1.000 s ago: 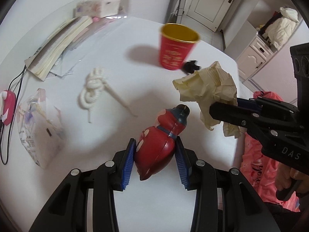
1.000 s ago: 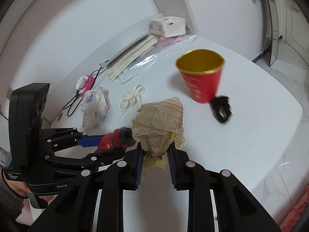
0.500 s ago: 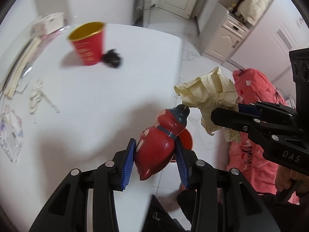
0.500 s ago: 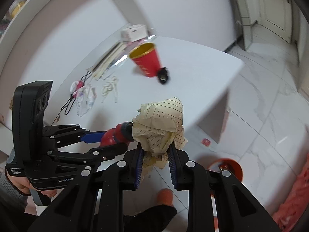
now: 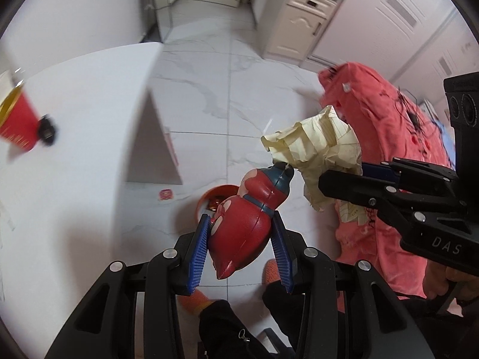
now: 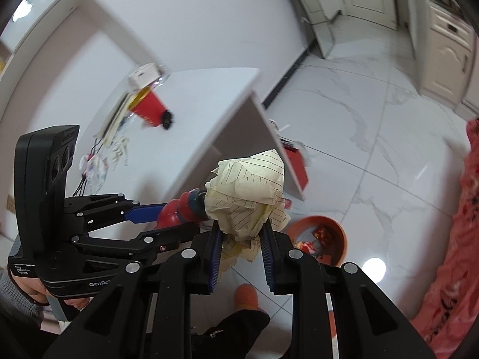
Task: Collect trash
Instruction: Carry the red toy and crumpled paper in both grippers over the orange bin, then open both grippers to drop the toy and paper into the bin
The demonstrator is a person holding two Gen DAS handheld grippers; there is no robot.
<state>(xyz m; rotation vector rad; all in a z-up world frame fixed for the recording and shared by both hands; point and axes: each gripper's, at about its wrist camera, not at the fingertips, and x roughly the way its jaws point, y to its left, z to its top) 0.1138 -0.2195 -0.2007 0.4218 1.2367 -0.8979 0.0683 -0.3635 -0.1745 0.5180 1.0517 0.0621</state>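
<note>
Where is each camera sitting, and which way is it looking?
Left wrist: sits on the left tongs, looking down along them at the red toy they grip, the floor and the bin; dark trouser legs and an orange slipper show.
Right wrist: sits on the right tongs, looking down at the crumpled paper they grip and the bin; a hand on the left tongs shows.
Both share: toy, paper, bin, table, red cup.
</note>
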